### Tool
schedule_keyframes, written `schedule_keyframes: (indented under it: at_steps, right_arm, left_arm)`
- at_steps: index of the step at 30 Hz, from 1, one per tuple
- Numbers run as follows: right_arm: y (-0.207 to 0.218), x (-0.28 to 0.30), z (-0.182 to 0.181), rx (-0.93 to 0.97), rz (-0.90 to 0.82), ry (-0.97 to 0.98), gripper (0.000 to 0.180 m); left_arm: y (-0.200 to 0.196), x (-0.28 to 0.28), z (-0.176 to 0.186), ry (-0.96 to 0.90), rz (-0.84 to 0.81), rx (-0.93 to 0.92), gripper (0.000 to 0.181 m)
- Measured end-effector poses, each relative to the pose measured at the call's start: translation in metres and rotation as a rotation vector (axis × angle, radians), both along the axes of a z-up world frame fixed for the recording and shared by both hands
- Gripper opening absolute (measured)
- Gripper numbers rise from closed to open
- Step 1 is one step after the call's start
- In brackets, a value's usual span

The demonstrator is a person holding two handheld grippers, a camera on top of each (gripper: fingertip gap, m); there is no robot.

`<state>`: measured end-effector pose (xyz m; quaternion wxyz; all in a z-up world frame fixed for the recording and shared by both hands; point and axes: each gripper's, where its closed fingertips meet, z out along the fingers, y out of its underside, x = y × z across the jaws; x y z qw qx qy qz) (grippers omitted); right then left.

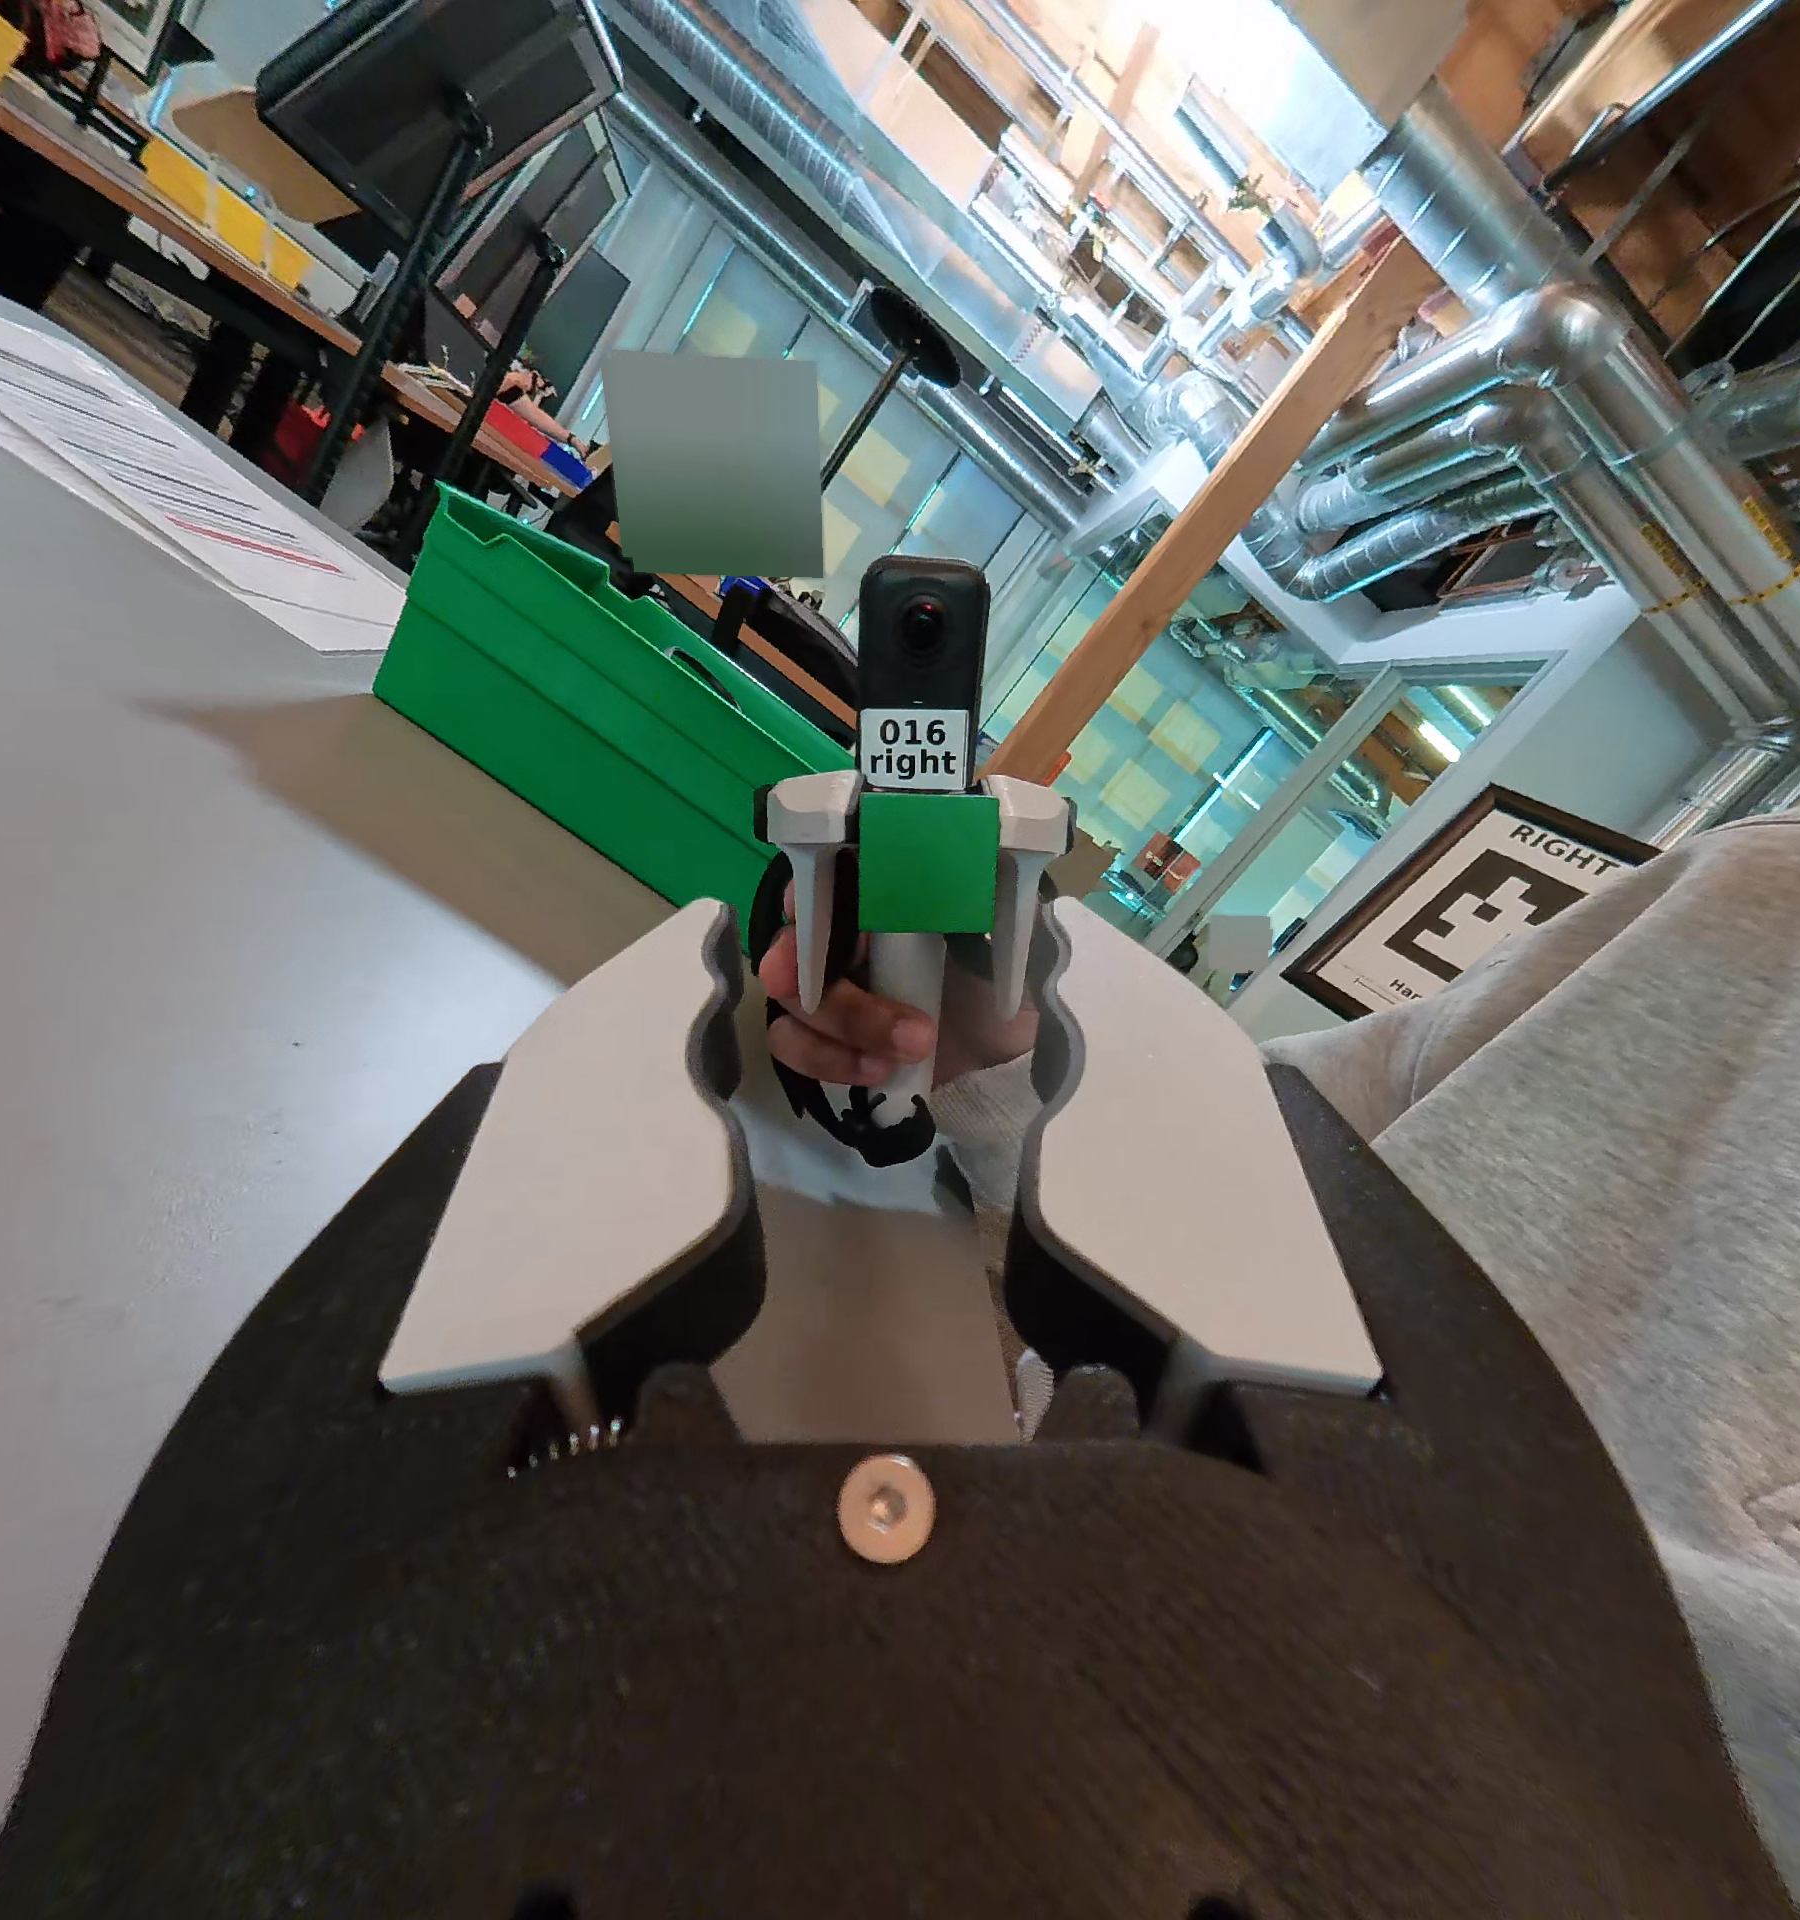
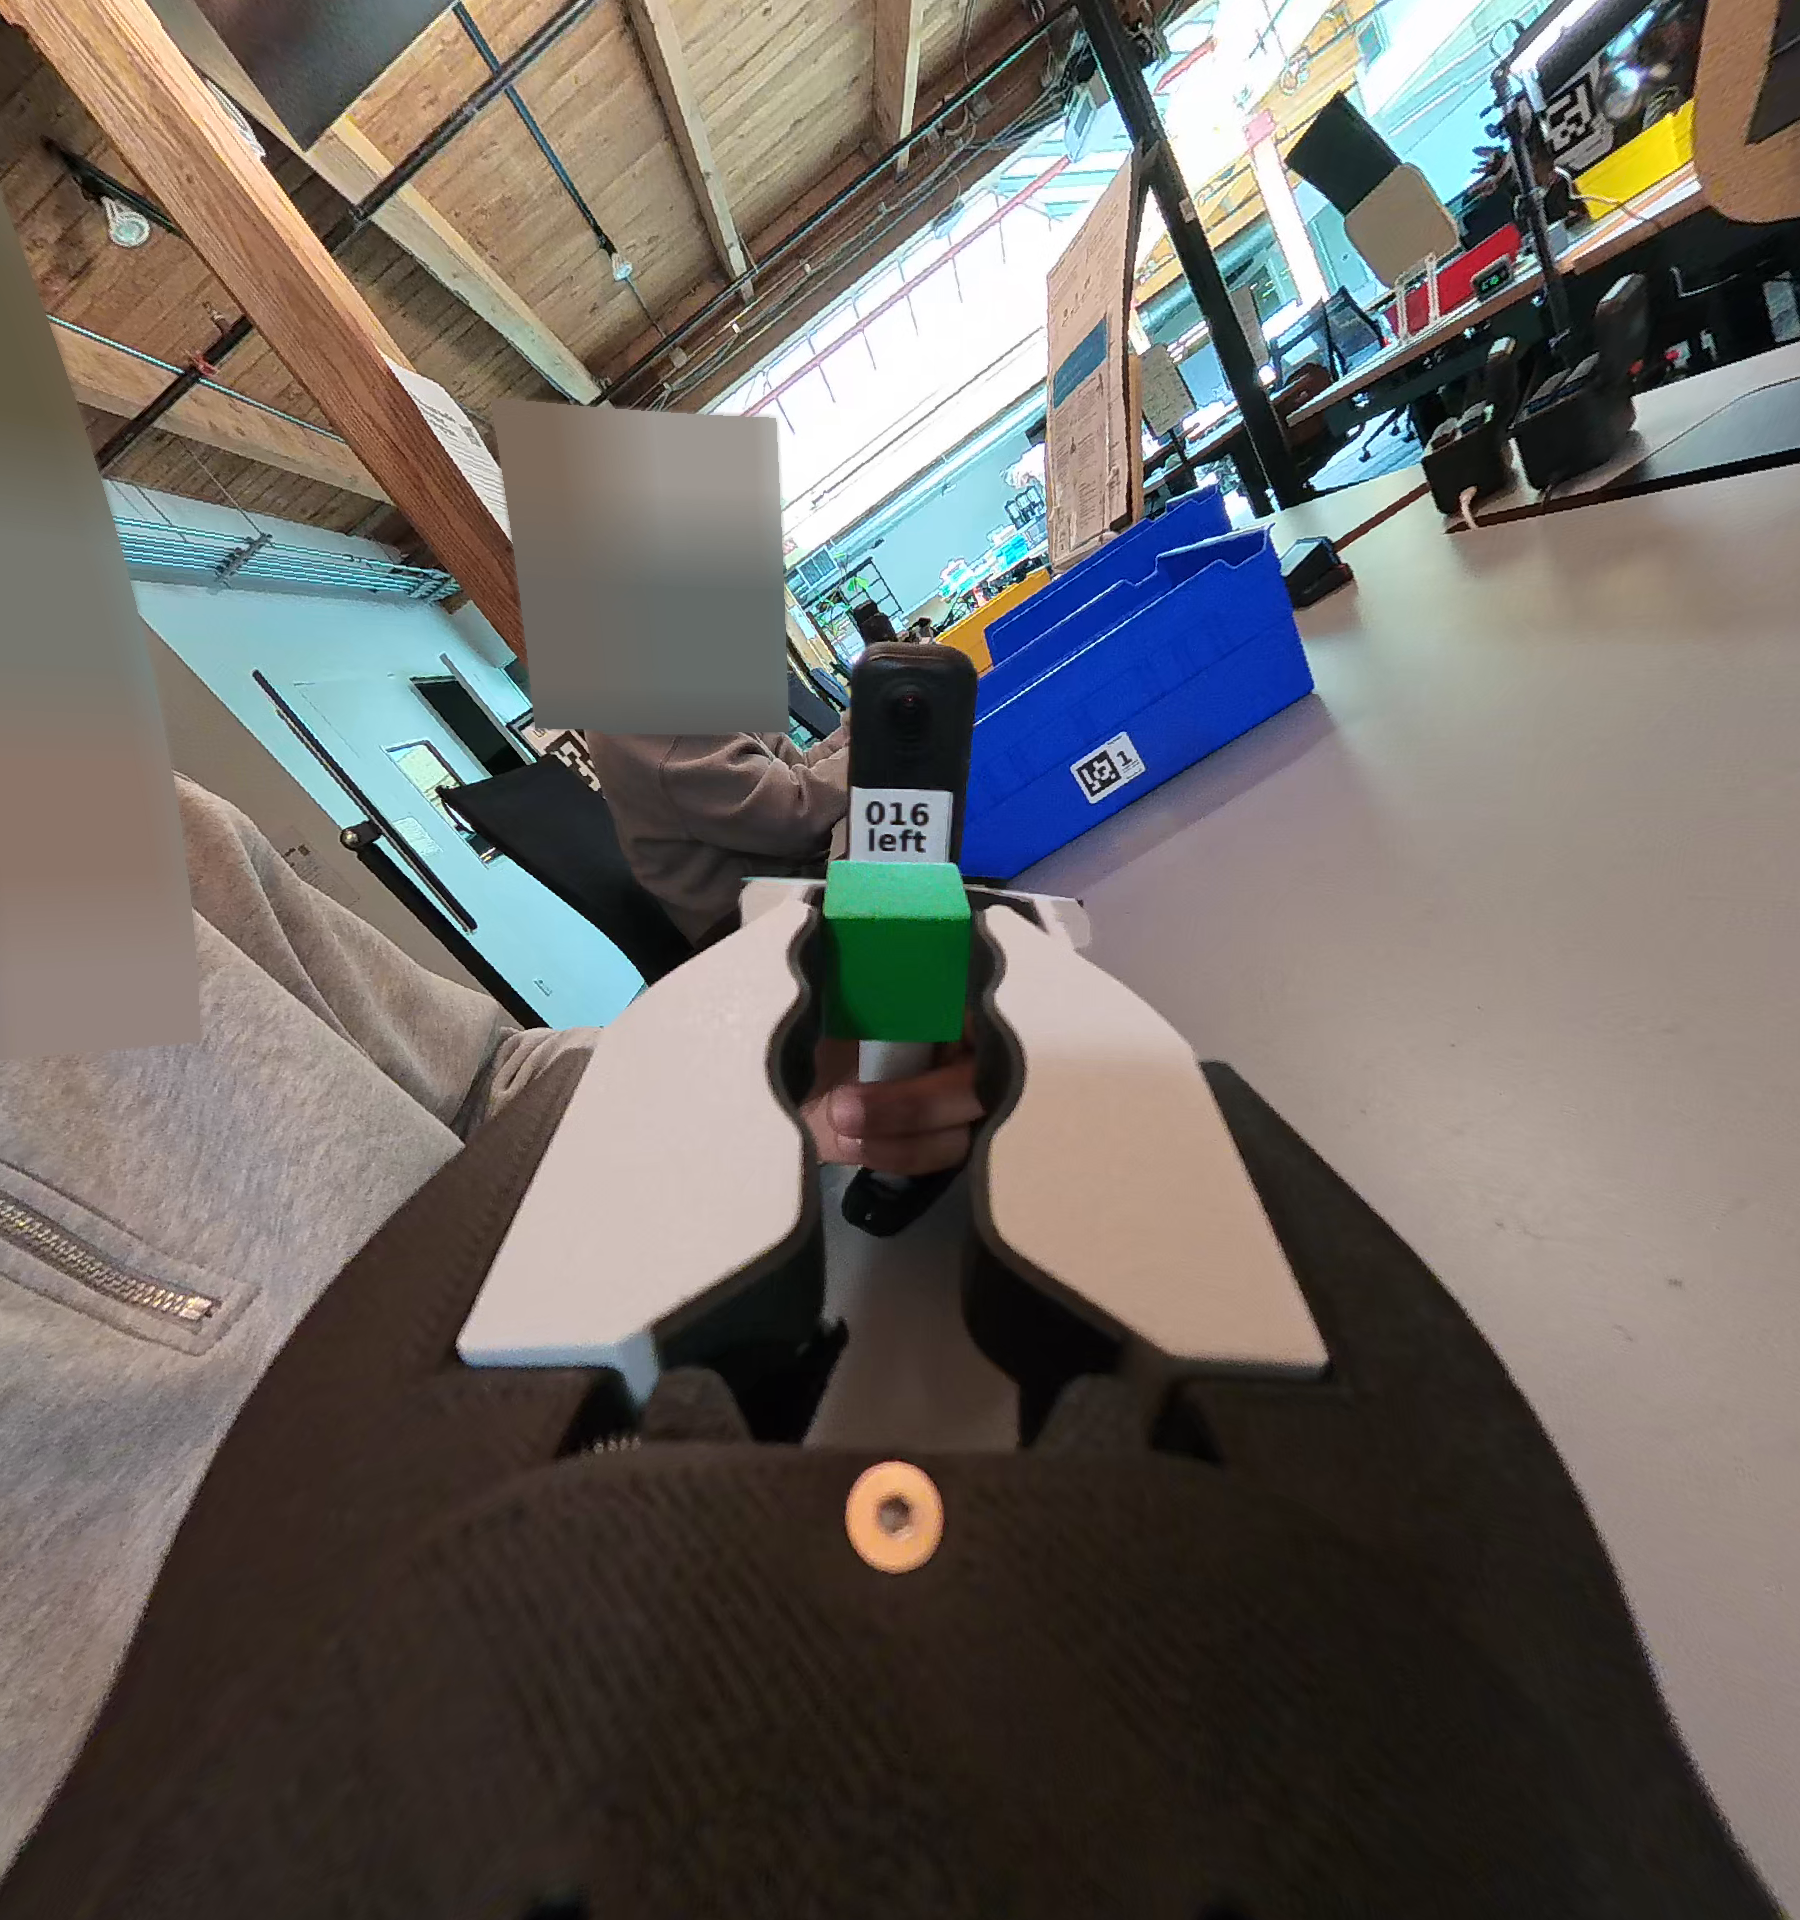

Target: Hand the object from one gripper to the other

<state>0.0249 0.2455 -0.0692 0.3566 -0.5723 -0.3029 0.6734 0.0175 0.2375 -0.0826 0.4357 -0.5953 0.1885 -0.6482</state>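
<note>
Room: workshop with wooden ceiling beams, metal ducts and glazed partitions.
Surface: pale grey surface [image 2: 1498,831], carrying a green bin [image 1: 563,707] and a blue bin [image 2: 1135,707].
Object: green block [image 2: 896,966], raised above the surface between the two facing grippers.
Right gripper [image 2: 891,971]: fingers closed onto the left and right faces of the green block, which sits at the fingertips.
Left gripper [image 1: 891,966]: fingers spread apart, nothing between them; the green block [image 1: 927,862] lies just beyond the tips, centred on the gap, apart from both fingers.
Hands: one hand [image 1: 854,1029] wraps each gripper's handle.
Operator: grey zipped sweatshirt [image 2: 148,1195] beside both grippers.
</note>
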Motion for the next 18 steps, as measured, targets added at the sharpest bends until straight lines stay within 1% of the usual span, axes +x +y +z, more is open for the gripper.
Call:
schedule_keyframes:
  at_steps: [5, 11, 15, 18]
  right_arm:
    - [0.003, 0.002, 0.001, -0.001, -0.016, 0.005, 0.027]
    - [0.006, 0.002, -0.002, -0.001, -0.04, -0.01, 0.027]
    - [0.01, 0.001, -0.012, 0.047, -0.094, -0.094, 0.027]
    - [0.012, -0.002, -0.019, 0.156, -0.144, -0.18, 0.027]
  left_arm:
    - [0.002, -0.003, 0.003, -0.038, -0.001, -0.023, 0.051]
    - [0.003, -0.006, 0.003, -0.029, 0.024, -0.006, 0.046]
    - [0.005, -0.009, 0.003, 0.012, 0.066, 0.035, 0.04]
    - [0.006, -0.008, -0.002, 0.028, 0.05, -0.001, 0.039]
